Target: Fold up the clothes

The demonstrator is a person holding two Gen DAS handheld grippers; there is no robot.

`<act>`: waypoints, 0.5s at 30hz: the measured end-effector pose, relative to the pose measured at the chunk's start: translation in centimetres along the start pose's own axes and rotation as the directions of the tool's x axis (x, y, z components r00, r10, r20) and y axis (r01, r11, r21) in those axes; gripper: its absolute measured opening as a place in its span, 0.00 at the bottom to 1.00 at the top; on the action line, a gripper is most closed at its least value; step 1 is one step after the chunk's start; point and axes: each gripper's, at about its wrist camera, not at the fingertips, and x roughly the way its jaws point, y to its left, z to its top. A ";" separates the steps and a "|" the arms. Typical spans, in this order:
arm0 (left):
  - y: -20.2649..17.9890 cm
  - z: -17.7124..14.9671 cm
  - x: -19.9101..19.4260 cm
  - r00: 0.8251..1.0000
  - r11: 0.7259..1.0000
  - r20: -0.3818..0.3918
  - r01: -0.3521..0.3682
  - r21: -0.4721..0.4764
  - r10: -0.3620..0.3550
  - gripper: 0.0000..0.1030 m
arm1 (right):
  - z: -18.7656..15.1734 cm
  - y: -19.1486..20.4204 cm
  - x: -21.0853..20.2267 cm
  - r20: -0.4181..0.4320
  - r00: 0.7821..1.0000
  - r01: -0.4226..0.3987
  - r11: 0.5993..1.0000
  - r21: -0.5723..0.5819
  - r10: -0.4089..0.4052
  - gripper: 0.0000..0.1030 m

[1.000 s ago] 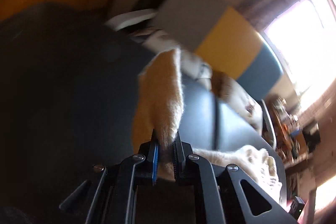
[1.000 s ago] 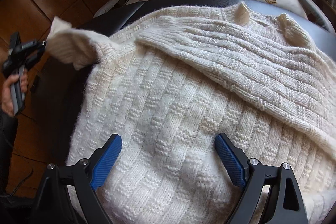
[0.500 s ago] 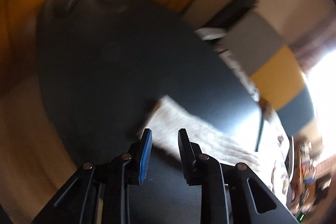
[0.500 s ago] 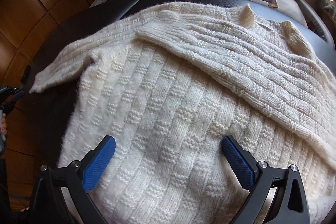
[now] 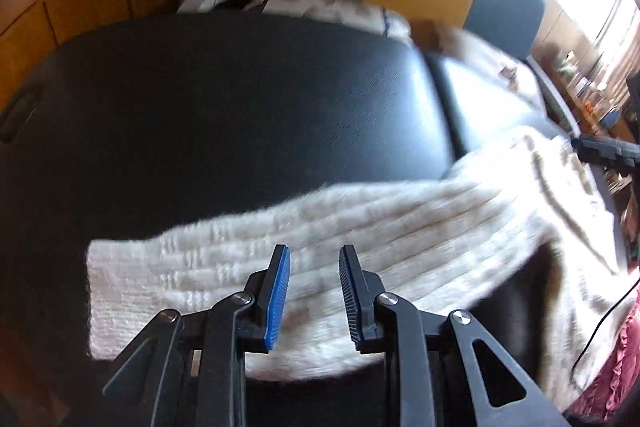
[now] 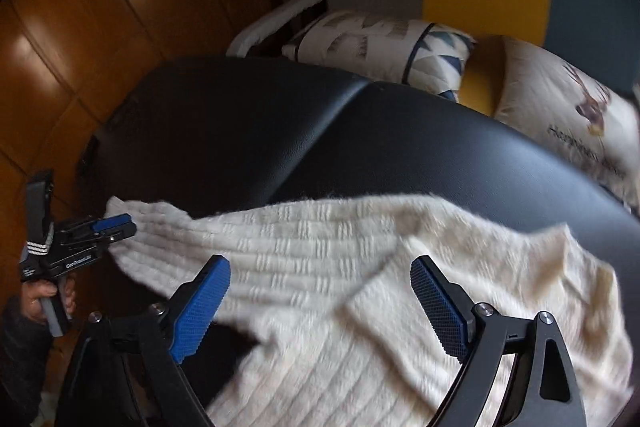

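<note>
1. Since a second ago the left hand-held gripper [image 5: 314,291] has let go of the sleeve [image 5: 256,267] it was pinching and lifting; that sleeve now lies flat on the black padded desk [image 5: 240,99].
2. Its blue-padded jaws stand a narrow way apart, with nothing between them, hovering over the sleeve near the cuff end.
3. Both cameras have shifted, so far more bare desk shows than before.
4. The cream knitted sweater [image 6: 400,327] lies on the desk, filling the right wrist view from 4 to 8 o'clock, its sleeve reaching out toward 9 o'clock.
5. At that sleeve's end, the left gripper and the hand [image 6: 44,301] holding it show at 8 o'clock.
6. The right hand-held gripper [image 6: 320,307] is spread wide above the sweater's body, holding nothing.
7. Patterned cushions [image 6: 384,47] sit past the desk's far edge at 1 o'clock.
</note>
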 end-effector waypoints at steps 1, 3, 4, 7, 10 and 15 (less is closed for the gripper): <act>0.5 -0.2 0.4 1.000 1.000 -0.011 0.001 -0.010 -0.001 0.24 | 0.5 0.1 1.0 -0.026 1.000 0.005 1.000 -0.011 -0.006 0.90; 1.2 -0.6 0.7 1.000 1.000 -0.007 0.013 -0.025 -0.013 0.24 | 1.2 0.5 3.4 -0.071 0.997 0.032 0.998 -0.048 -0.036 0.90; 1.4 -0.8 0.6 1.000 0.999 0.000 0.021 -0.025 -0.021 0.24 | 1.3 0.7 4.4 -0.087 0.994 0.054 0.996 -0.069 -0.059 0.90; 1.6 -1.8 0.2 0.999 1.000 0.032 -0.002 -0.013 0.003 0.12 | 1.2 1.3 6.6 -0.113 0.986 0.106 0.986 -0.129 -0.121 0.87; 2.6 -3.1 -0.8 0.997 0.999 0.077 -0.024 -0.037 0.026 0.04 | 0.8 1.4 7.1 -0.085 0.987 0.125 0.981 -0.146 -0.139 0.69; 2.8 -3.2 -1.5 0.982 0.994 0.162 -0.081 -0.079 0.093 0.00 | 1.7 1.3 7.1 -0.054 0.987 0.144 0.981 -0.130 -0.152 0.11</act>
